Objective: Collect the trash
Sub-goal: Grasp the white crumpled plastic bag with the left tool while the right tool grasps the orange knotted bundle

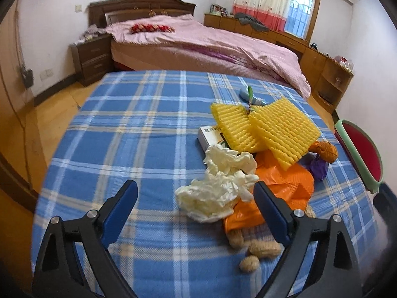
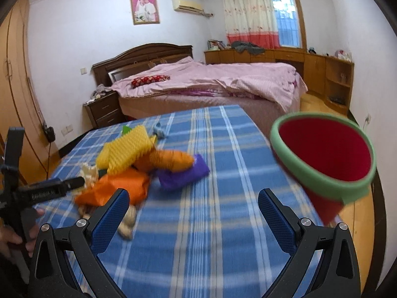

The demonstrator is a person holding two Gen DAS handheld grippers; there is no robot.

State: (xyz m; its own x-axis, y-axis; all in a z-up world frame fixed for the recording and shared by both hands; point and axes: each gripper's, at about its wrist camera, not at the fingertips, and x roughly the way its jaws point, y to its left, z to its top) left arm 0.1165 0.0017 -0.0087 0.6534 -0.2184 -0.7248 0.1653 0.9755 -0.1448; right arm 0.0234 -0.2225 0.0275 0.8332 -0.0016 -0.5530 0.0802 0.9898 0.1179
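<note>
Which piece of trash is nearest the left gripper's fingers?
The crumpled white tissue, lying just ahead of the open left gripper; the yellow foam sheets lie farther back.

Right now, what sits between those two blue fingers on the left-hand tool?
In the left wrist view, a crumpled white tissue lies between the open left gripper fingers, untouched, resting partly on an orange bag on the blue plaid cloth.

A: What stands behind the plaid-covered worktop (image 1: 139, 129)?

B: A bed (image 2: 211, 82) with a pink quilt and a red pillow (image 2: 150, 80).

A: Beside the bed?

B: A dark nightstand (image 2: 104, 110) left, wooden cabinets (image 2: 315, 72) right, a framed photo (image 2: 145, 9) and air conditioner (image 2: 187, 4) above.
</note>
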